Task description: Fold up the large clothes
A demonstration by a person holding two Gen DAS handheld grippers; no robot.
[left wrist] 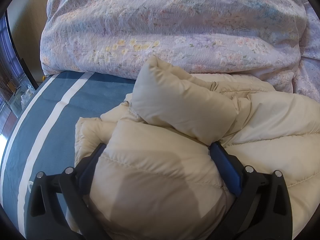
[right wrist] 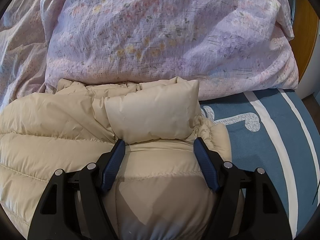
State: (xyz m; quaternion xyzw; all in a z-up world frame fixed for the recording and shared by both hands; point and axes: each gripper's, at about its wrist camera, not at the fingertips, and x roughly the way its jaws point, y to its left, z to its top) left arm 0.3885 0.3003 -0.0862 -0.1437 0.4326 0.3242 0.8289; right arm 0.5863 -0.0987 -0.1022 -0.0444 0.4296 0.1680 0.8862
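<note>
Nearest the left wrist camera, a puffy fold of the cream down jacket (left wrist: 160, 180) bulged up between the fingers of the left gripper (left wrist: 158, 150), whose blue pads (left wrist: 226, 168) stood wide apart and pressed against the padding on either side. Whether they were truly pinching the fabric or only straddling it was hard to judge, since the bulk hid the inner faces. The right wrist view showed much the same: the right gripper (right wrist: 160, 144) had its fingers spread, with a quilted section of the jacket (right wrist: 156, 172) filling the gap and touching both blue pads (right wrist: 114, 164). Just past each pair of fingertips a thick, pillow-like roll of the jacket, possibly a sleeve or collar, lay folded over the body of the garment. The jacket rested on a blue bedsheet (left wrist: 60, 120) with white stripes, which showed to the left in the left view and to the right in the right view (right wrist: 260, 150). Behind the jacket, touching its far edge, a bulky floral duvet (left wrist: 160, 30) in pale lilac and pink was heaped up (right wrist: 160, 30).
</note>
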